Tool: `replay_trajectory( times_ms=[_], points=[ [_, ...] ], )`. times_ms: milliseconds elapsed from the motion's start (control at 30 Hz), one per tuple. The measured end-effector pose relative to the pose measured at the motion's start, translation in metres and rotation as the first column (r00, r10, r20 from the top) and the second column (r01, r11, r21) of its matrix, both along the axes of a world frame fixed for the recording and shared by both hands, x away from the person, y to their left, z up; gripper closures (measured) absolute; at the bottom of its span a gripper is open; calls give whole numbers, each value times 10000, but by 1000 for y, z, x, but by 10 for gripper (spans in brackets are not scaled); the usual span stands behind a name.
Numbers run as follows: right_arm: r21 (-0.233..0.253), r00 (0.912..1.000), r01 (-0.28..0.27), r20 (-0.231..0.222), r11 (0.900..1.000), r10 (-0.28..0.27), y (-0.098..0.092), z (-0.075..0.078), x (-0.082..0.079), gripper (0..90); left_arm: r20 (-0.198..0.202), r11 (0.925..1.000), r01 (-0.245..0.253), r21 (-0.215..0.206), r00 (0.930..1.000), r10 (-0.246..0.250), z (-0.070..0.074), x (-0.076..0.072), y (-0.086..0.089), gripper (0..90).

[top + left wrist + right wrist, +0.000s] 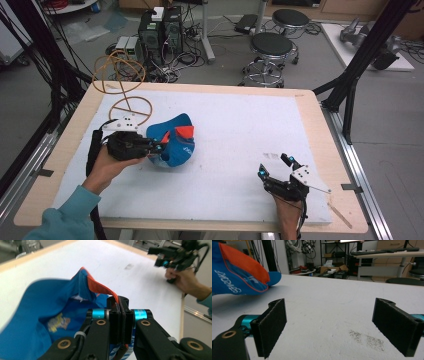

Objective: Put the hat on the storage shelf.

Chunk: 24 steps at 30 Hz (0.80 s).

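Clamping the orange edge of a blue cap [174,140], the left gripper [159,146] has its jaws pressed together with the fabric pinched between them; the left gripper view shows the two black pads meeting on the orange trim. Cap [50,307] is blue with orange panels and a small yellow mark on the inside; white lettering shows on its outer side in the right gripper view [235,275]. Cap sits on the white mat [235,135], toward the mat's left half, just in front of the wire stand [122,85], a loop-shaped frame standing at the mat's far left corner. Cap looks partly lifted and crumpled; how much of it rests on the mat cannot be told.

Right gripper [278,167] is near the mat's front right area, well apart from the cap, held by the person's right hand [289,217]. Its jaws stand wide apart with nothing between them; in the right gripper view only bare mat lies between the two pads. A faint grey smudge [367,338] marks the mat just ahead of that gripper.

Left hand [107,167] grips the left gripper body; a teal sleeve [65,217] covers the forearm.
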State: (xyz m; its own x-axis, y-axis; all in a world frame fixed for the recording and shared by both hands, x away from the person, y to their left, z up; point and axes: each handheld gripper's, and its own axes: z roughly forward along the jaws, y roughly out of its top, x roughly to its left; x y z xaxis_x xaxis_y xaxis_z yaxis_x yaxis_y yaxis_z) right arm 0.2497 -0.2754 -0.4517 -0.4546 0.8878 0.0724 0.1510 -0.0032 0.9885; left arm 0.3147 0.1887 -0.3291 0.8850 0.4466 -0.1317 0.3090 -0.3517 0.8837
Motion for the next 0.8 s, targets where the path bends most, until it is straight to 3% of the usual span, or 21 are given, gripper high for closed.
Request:
replay_trajectory(
  times_ms=[367,667,800],
  points=[
    [28,10000,-33,-36,10000,33,0,0,0,112,-48,9992,-288,-261,9996,287,26,-8,-10,883],
    [16,10000,-39,-26,10000,39,0,0,0,112,226,9978,176,-641,9996,-161,45,-18,-17,884],
    [26,10000,-41,-18,10000,41,0,0,0,112,567,9968,424,-680,9976,-386,53,-24,-20,884]
  ],
)
